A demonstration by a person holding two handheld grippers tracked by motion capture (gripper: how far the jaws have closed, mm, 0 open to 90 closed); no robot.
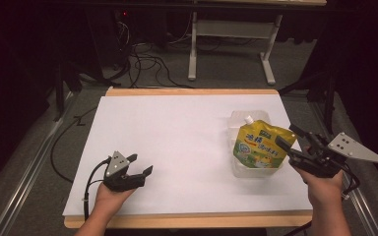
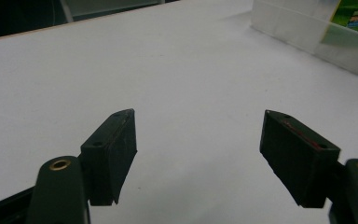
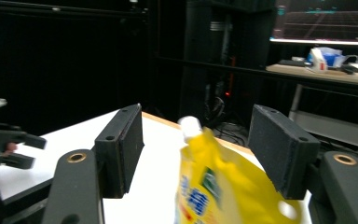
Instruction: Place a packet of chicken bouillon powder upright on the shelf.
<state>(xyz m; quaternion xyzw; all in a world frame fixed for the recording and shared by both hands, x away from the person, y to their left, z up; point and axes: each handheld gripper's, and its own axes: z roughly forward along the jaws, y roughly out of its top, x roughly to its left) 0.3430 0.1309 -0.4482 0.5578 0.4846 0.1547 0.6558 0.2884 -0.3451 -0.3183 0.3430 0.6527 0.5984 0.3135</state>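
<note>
A yellow pouch is seen standing in a clear tub at the table's right, spout up and away. The right gripper is held wide open, its jaws seemingly around the pouch. The left gripper is held open and empty.

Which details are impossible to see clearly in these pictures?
- Printed text on the yellow pouch: too small in the high view, blurred in the right gripper view.
- Clear container: mostly covered by the pouch; cut off by the edge in the left gripper view.
- Items on the far desk: too small.
</note>
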